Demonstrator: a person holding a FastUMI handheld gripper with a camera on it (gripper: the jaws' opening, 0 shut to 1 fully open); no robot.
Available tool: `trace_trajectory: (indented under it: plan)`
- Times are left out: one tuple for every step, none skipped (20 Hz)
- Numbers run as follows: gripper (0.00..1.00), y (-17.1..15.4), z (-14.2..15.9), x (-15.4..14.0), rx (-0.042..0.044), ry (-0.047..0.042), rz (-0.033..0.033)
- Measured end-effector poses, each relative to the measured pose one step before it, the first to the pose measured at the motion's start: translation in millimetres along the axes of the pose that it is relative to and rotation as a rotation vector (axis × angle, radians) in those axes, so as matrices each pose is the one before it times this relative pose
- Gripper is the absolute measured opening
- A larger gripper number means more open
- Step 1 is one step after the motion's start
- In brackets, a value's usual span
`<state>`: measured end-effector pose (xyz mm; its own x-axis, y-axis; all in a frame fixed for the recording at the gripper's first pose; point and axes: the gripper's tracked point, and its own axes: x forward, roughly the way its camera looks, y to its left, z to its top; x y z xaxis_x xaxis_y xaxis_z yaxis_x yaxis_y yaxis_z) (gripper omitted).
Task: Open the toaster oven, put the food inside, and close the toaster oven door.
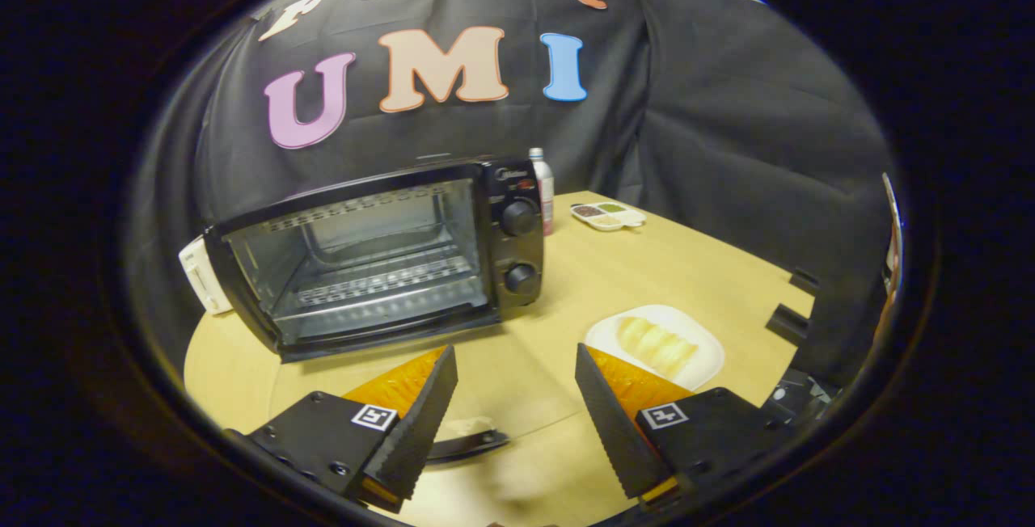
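While held low over the table, gripper: bottom centre of the frame, fingers spread wide, nothing between them
Oven: left of centre, beyond the fingers, standing on the table, cavity and wire rack exposed
Door: swung down flat, glass see-through over the tabletop, handle just beside the lower-left finger
Food: pale slices, lower right, on a white plate just ahead of the lower-right finger
Bottle: upright, centre, just behind the oven's knob side
Tray: right of centre, three compartments, near the bottle
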<state>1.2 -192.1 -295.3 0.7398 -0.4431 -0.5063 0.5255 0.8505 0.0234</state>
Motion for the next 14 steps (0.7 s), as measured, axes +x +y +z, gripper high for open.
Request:
trace_trajectory:
  plan:
    - [0.94, -12.37, 2.51, 2.04, -0.01141, 0.00238, -0.0163]
    - [0.94, -10.41, 1.38, 3.3, -0.0137, 0.00683, -0.00765]
    - [0.94, -10.49, -1.02, 4.26, -0.01462, 0.00449, -0.00651]
    - [0.94, -11.44, 0.04, 5.02, -0.01871, 0.00316, -0.01236]
    - [0.94, -11.72, -0.12, 7.04, -0.02208, 0.00424, -0.01589]
    - [0.94, -12.65, -2.59, 6.55, -0.02152, 0.00884, -0.01878]
    - [0.94, -10.49, -1.55, 7.23, -0.02132, 0.0082, -0.01192]
    - [0.94, -8.6, -1.57, 6.96, -0.01565, 0.0091, -0.00643]
    - [0.94, -4.69, -2.27, 6.57, -0.01222, 0.0071, -0.00078]
    - [0.94, -4.0, -3.29, 8.75, -0.00945, 0.00904, 0.00496]
    - [0.94, -3.09, -5.25, 6.65, -0.00529, 0.01308, 0.007]
    - [0.94, -1.47, -4.8, 5.6, -0.00276, 0.01254, 0.0073]
    - [0.94, -3.02, -4.71, 6.34, 0.00001, 0.01581, 0.0077]
    - [0.94, -0.46, -3.46, 4.98, 0.00228, 0.01594, 0.01121]
